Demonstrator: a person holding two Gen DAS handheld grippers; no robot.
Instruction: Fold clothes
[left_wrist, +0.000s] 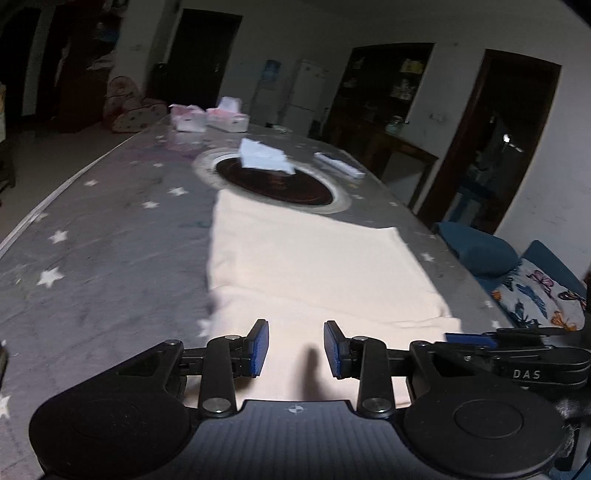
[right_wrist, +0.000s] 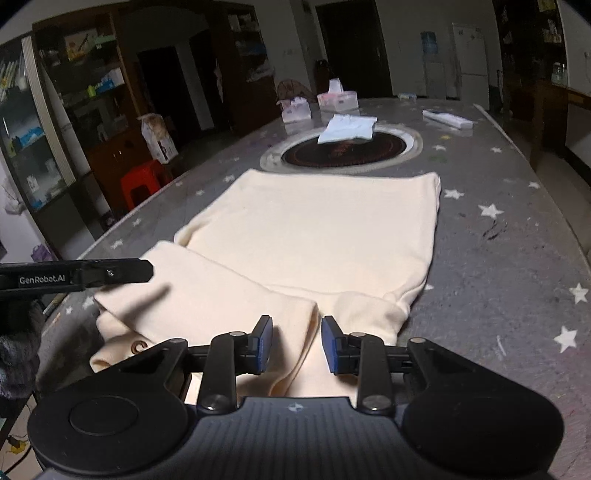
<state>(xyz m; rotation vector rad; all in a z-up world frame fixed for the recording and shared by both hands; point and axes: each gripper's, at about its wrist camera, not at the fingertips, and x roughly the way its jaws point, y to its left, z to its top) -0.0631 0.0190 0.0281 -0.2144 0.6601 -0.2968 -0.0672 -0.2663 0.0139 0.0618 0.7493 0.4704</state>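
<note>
The cream garment (right_wrist: 314, 236) lies flat along the middle of the table (right_wrist: 498, 258), its far edge just short of the round dark inset (right_wrist: 343, 147) at the table's centre and its near end at the edge closest to you. At that near end the cloth is already doubled: two flaps are turned in and meet at a seam-like gap, which suggests you have brought the sides in to narrow it before folding lengthwise.

Your right gripper (right_wrist: 296, 343) hovers over that gap with its jaws partly apart. Cloth lies beneath and between them, but the pads do not press on it, so it holds nothing. Your left gripper (left_wrist: 295, 347) is likewise partly open above the near end, nothing pinched; its view is blurred. The two tools sit close side by side, likely so you can take the near edge at two points and carry it evenly.

Farther out, a folded white cloth (right_wrist: 349, 127) rests on the inset, perhaps a finished piece set aside. Tissue boxes (right_wrist: 338, 99) stand towards the far edge, well clear.
</note>
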